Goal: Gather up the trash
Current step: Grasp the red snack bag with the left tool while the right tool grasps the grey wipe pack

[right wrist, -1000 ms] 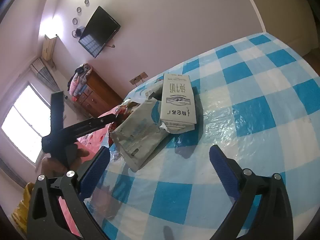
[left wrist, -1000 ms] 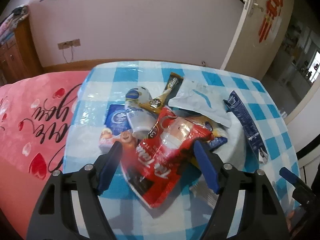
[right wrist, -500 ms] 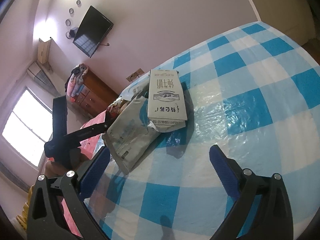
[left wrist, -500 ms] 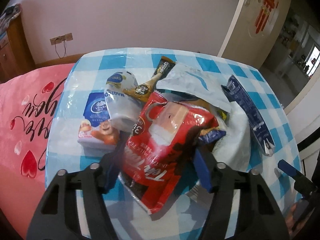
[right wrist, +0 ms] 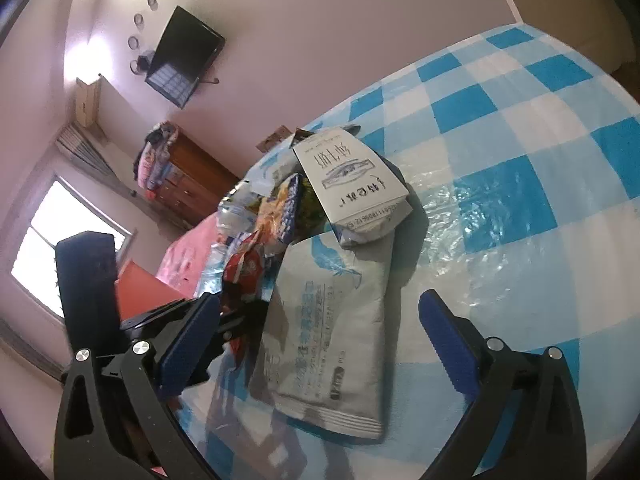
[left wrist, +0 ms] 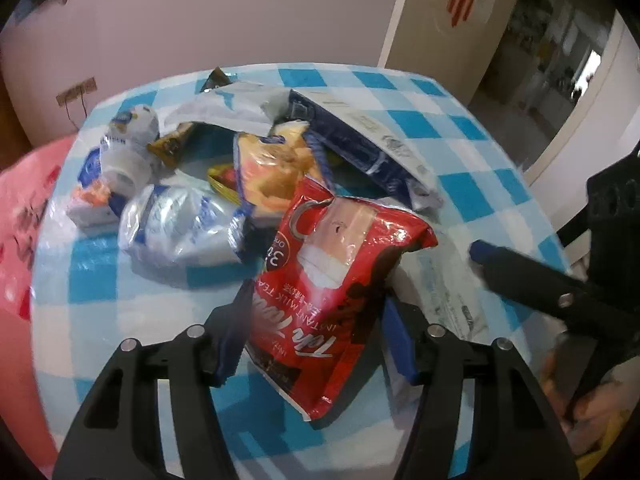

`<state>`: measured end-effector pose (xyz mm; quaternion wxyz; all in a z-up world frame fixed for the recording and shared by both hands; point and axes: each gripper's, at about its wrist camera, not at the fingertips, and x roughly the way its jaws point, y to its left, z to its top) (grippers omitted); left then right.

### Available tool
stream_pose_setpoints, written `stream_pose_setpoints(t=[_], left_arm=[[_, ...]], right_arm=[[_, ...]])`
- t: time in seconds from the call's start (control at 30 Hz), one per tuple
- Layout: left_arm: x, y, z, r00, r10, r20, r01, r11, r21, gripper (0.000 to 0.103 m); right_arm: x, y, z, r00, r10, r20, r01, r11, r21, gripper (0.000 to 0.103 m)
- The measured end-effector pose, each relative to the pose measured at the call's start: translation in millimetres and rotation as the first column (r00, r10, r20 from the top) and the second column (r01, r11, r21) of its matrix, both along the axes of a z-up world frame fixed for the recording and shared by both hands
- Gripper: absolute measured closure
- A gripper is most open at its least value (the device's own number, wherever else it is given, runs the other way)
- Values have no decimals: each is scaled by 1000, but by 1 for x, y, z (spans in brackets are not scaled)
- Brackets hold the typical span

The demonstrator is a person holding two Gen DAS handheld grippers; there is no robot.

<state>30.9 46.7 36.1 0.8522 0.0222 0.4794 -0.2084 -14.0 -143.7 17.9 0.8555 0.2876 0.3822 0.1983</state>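
Observation:
A pile of trash lies on the blue-checked table [left wrist: 100,320]. My left gripper [left wrist: 316,332] is shut on a red instant milk tea bag [left wrist: 332,272] and holds its lower part. Behind it lie an orange snack bag [left wrist: 276,168], a clear crumpled bag [left wrist: 176,220], a white bottle [left wrist: 128,148] and a dark blue carton [left wrist: 360,136]. My right gripper [right wrist: 320,344] is open, with a white wipes pack [right wrist: 332,340] between its fingers on the table. A white milk carton [right wrist: 352,176] lies beyond the pack. The right gripper shows at the right in the left wrist view [left wrist: 520,272].
A pink heart-print cloth [left wrist: 20,220] lies left of the table. A door [left wrist: 448,12] stands behind the table at the right. A wooden dresser [right wrist: 188,180], a wall television [right wrist: 184,56] and a window [right wrist: 52,240] are across the room.
My left gripper has closed on the red tea bag and pulled it from the pile. My right gripper has moved in over the white wipes pack, closer to the left one.

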Motion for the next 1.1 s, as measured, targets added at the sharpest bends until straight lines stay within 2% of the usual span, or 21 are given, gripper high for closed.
stream_pose_setpoints(t=[0.2,0.33,0.5,0.6,0.63,0.73,0.9,1.1], left_arm=[[-4,5,-2,999,37,-1,-37,998,-44,42],[-6,11,-2,999,43,9,-42,996,-74,42],[-9,28,-1,994,109,-6,-109,985,-137,43],[-12,38,1,989,147,-8,-146,978,-151,44],[-13,41,2,988,157,-8,-156,976,-154,44],[-17,53,2,982,191,-4,-189,969,-158,44],[-28,69,2,974,227,8,-223,962,-157,45],[-39,77,1,970,242,32,-236,963,-131,44]], right_arm=[[-1,14,-2,1000,19,-1,-19,995,-96,5],[-2,20,-4,1000,30,3,-30,992,-126,5],[-4,33,-3,999,52,12,-49,981,-189,6],[-4,44,-2,998,57,15,-51,961,-272,6],[-4,46,-2,998,57,15,-50,957,-285,7],[-4,50,-2,999,38,16,-30,945,-325,19],[-3,58,-2,999,36,15,-28,929,-370,19],[-2,76,-2,999,39,7,-31,874,-485,18]])
